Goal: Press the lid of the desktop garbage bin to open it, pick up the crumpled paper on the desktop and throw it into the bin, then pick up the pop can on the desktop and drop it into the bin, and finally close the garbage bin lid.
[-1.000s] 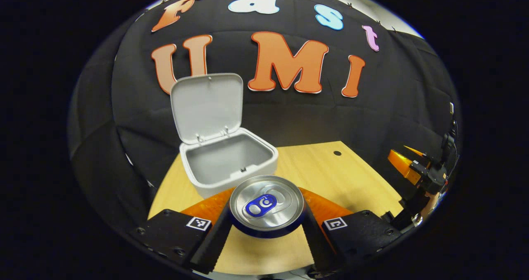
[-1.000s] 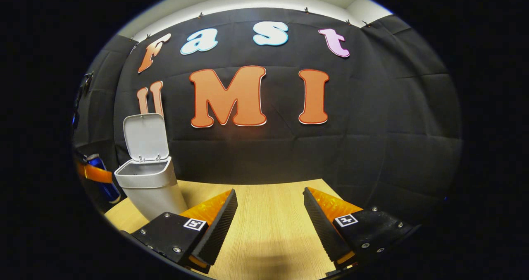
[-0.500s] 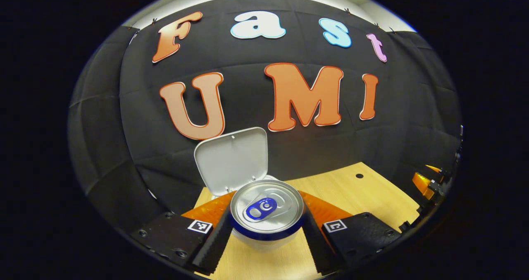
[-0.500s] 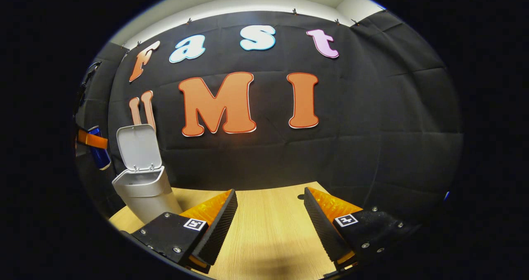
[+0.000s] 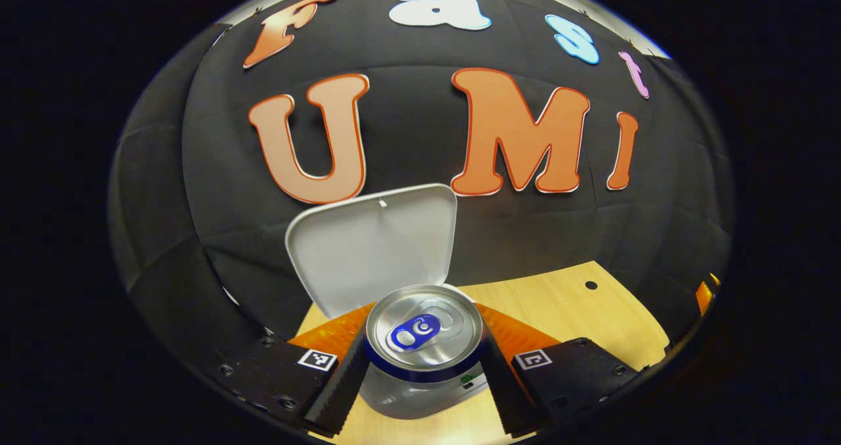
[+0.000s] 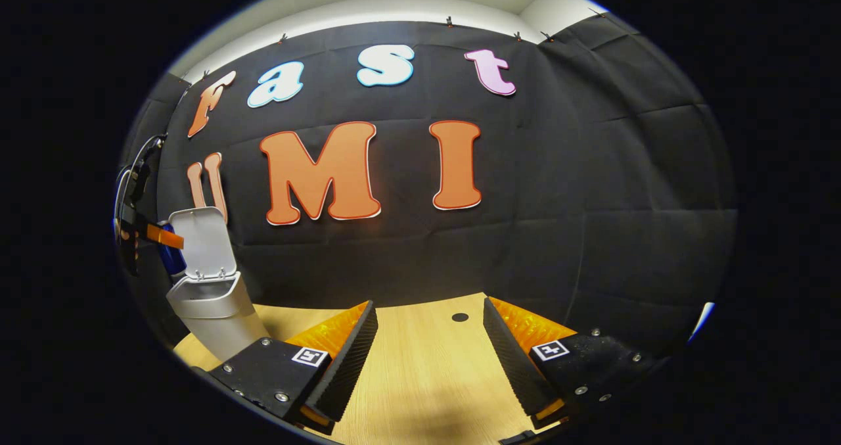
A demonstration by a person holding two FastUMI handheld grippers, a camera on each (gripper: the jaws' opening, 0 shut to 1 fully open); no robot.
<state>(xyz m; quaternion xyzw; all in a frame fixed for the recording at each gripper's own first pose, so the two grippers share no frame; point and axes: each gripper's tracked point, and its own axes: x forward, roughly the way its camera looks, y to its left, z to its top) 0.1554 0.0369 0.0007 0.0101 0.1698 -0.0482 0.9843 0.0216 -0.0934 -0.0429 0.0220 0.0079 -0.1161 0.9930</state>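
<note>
Now 1 pop can gripped in left tongs over 1 open-lidded bin; right tongs agape.

No readable text, brand or number. Square coded markers sat on left gripper and right gripper finger blocks, patterns only. Pop can print too small.

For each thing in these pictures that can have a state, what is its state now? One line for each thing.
White plastic desktop garbage bin: upright on the table.
White hinged bin lid: open, raised.
Blue aluminium pop can: unopened, upright, held off the table at the bin.
Left hand-held gripper: shut on the can.
Right hand-held gripper: open, holding nothing, above the light wooden table.
</note>
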